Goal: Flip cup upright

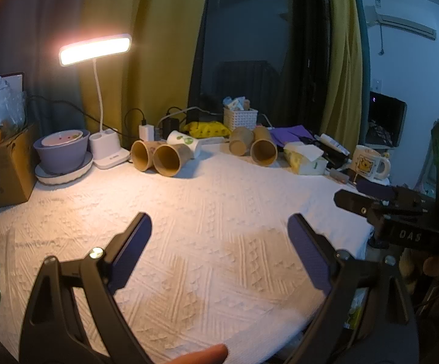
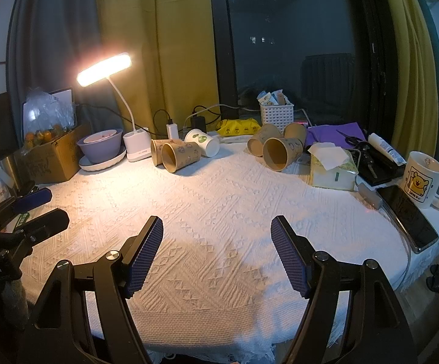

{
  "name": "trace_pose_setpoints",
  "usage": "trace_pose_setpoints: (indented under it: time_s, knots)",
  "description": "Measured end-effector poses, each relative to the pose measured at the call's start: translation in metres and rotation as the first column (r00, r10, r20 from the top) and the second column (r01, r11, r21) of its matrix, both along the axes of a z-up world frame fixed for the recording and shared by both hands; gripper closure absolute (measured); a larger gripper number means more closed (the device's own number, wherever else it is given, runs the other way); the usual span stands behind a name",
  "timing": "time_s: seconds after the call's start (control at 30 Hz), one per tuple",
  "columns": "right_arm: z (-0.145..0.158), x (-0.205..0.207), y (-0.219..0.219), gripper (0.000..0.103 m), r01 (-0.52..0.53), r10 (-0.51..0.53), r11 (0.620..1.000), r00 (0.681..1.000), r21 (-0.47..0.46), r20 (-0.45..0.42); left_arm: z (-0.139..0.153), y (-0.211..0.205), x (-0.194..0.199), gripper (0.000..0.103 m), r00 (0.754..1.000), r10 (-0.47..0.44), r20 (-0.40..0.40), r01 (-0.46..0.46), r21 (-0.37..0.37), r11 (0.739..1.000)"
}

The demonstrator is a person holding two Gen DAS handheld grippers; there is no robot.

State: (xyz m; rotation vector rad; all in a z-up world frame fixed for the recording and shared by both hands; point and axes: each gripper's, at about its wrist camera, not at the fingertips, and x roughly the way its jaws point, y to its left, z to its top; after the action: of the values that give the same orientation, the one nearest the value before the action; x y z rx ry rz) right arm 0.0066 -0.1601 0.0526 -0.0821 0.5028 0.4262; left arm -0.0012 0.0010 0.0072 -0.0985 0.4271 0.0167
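Observation:
Several brown paper cups lie on their sides at the far edge of the white cloth. A left pair (image 1: 158,157) (image 2: 175,155) lies next to a white cup (image 1: 186,144) (image 2: 202,142), which is also on its side. A right pair (image 1: 262,148) (image 2: 280,151) lies near the tissue pack. My left gripper (image 1: 219,227) is open and empty, low over the near cloth. My right gripper (image 2: 216,227) is open and empty too; it also shows at the right edge of the left wrist view (image 1: 356,197). Both are well short of the cups.
A lit desk lamp (image 2: 136,148), purple bowl on a plate (image 2: 101,148) and cardboard box (image 2: 49,157) stand at the back left. A tissue pack (image 2: 333,170), phone (image 2: 407,215), mug (image 2: 423,179) and white basket (image 2: 277,115) are at the right.

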Motion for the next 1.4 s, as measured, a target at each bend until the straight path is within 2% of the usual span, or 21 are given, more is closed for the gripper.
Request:
trace_pose_setpoints:
  time_s: [1.4]
  knots:
    - [0.0024,0.0004,0.0007,0.026,0.0,0.0,1.0,1.0,0.0,0.003,0.0009,-0.0003,-0.0004,0.011,1.0,-0.005,-0.002,0.005,-0.01,1.0]
